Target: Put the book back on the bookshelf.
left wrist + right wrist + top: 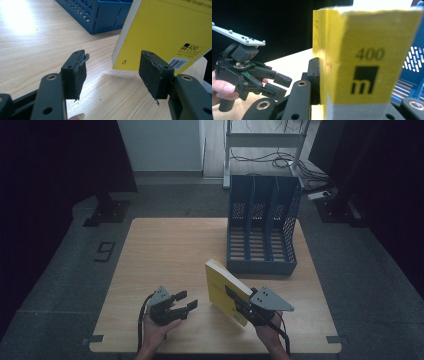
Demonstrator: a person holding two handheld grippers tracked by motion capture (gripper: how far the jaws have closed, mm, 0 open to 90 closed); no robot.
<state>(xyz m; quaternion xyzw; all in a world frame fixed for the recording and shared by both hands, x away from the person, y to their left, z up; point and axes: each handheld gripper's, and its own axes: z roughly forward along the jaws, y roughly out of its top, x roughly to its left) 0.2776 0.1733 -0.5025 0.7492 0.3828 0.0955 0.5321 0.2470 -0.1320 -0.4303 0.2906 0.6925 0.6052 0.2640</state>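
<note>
Right gripper (239, 301) clamped on yellow book (222, 285), holding it upright off the table (160, 250), just in front of blue file rack (262, 227). Left gripper (186, 304) wide open, empty, beside it. Likely step: carrying book to rack. Next: align spine with a slot, lower in.

- High view: a camera above the near edge of the table (165, 245), looking forward and down, far enough to take in the whole tabletop.
- Left gripper view: low and close over the tabletop, facing a yellow book (162, 32) and a blue file rack (100, 15).
- Right gripper view: pressed close to the same book (362, 62), looking across at the left gripper (275, 83).
- All three views share the book.
</note>
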